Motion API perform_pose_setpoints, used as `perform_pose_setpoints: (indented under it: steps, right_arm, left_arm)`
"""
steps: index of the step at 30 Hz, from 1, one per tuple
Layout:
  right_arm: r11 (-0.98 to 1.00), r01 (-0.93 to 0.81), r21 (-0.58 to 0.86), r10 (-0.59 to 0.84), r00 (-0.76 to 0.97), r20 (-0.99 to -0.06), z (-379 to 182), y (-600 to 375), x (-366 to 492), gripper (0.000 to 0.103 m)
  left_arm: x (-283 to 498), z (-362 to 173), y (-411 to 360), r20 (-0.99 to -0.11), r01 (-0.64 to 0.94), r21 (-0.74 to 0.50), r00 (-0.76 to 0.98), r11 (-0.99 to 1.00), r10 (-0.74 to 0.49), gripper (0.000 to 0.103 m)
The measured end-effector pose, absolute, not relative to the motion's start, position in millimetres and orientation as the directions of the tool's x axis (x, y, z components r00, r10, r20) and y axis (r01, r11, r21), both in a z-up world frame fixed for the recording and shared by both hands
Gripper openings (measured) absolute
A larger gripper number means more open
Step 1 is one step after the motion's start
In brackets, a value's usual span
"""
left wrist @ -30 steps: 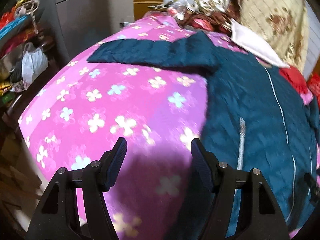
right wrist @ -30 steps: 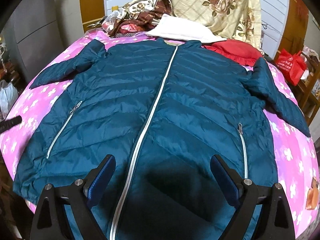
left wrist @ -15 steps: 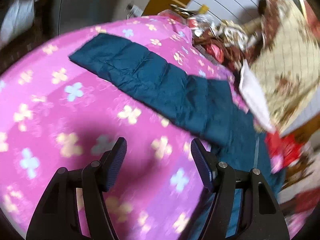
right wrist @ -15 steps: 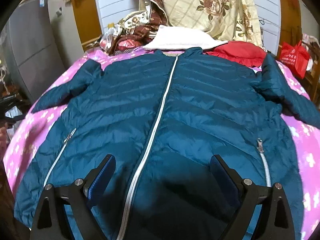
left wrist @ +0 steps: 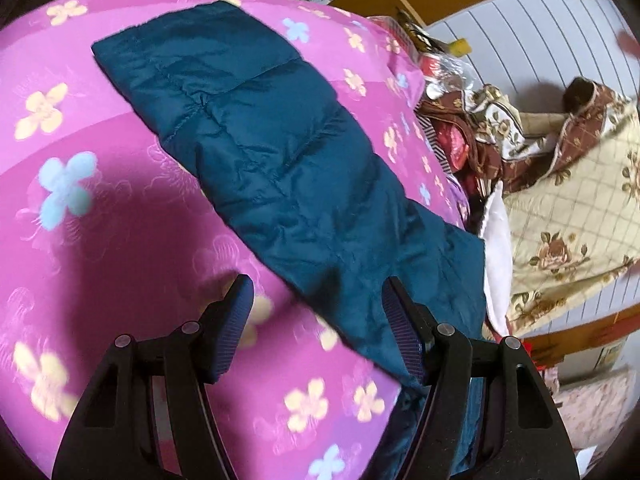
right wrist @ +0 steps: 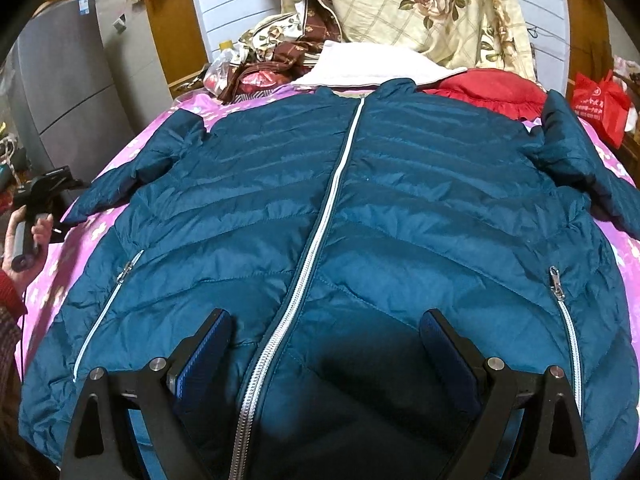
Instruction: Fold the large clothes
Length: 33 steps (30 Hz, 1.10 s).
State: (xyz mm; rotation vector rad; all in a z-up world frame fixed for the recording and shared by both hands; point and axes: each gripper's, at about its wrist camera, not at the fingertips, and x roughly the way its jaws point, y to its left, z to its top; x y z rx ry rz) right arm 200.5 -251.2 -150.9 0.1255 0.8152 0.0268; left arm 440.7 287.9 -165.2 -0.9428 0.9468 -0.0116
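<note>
My teal quilted puffer jacket [right wrist: 400, 200] lies face up and zipped on the pink flowered bedsheet [left wrist: 100, 220], both sleeves spread out. My left gripper [left wrist: 316, 312] hovers above its left sleeve [left wrist: 260, 140], jaws apart and holding nothing. My right gripper [right wrist: 324, 344] hangs over the hem, jaws wide and empty. A red plastic bag [right wrist: 600, 104] sits beside the bed; I cannot see its contents.
</note>
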Motion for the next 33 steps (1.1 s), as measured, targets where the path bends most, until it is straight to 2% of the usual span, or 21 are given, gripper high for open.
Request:
perform_pose_setpoints:
  steps: [7,10,11,12,13,14,18,22,28,33]
  right_arm:
    - [0.99,0.028,0.138,0.083,0.674,-0.734,-158.8,-255.1,203.7,0.095]
    - [0.989,0.028,0.148,0.092,0.664,-0.742,-163.2,-256.3,206.4,0.096]
    - [0.988,0.028,0.154,0.098,0.66,-0.745,-164.6,-257.0,207.5,0.096]
    - [0.987,0.028,0.161,0.103,0.656,-0.748,-165.8,-258.0,208.6,0.097]
    - [0.986,0.026,0.163,0.107,0.654,-0.749,-166.5,-257.8,208.9,0.098]
    - [0.986,0.024,0.165,0.11,0.653,-0.75,-166.7,-257.4,209.5,0.098]
    - [0.985,0.021,0.171,0.116,0.652,-0.75,-167.3,-257.6,210.2,0.098]
    - [0.984,0.02,0.178,0.122,0.653,-0.747,-167.8,-258.5,211.1,0.098]
    - [0.977,0.017,0.211,0.147,0.663,-0.734,-167.7,-262.7,209.1,0.098]
    - [0.962,0.021,0.272,0.187,0.679,-0.71,-166.9,-272.3,205.6,0.098]
  left_arm:
    - [465.7,-172.5,302.3,-0.651,-0.367,-0.72,0.651,0.589,-0.391,0.067]
    - [479.2,-170.8,301.6,-0.665,-0.363,-0.7,0.646,0.615,-0.375,0.066]
    - [484.1,-169.1,299.7,-0.68,-0.371,-0.682,0.639,0.631,-0.359,0.063]
    - [489.5,-167.8,296.7,-0.704,-0.383,-0.654,0.624,0.653,-0.339,0.053]
    - [493.7,-167.8,292.6,-0.734,-0.394,-0.618,0.599,0.68,-0.32,0.018]
    - [499.0,-168.0,286.8,-0.766,-0.4,-0.579,0.564,0.711,-0.307,0.01]
    - [498.1,-138.4,260.7,-0.791,-0.36,-0.47,0.577,0.806,-0.204,0.006]
    - [490.0,-90.3,217.4,-0.763,-0.248,-0.414,0.619,0.876,-0.186,0.005]
    - [459.5,-22.5,101.2,-0.69,0.039,-0.367,0.659,0.93,-0.3,0.004]
    - [421.1,-13.7,-15.3,-0.689,0.306,-0.343,0.561,0.888,-0.459,0.004]
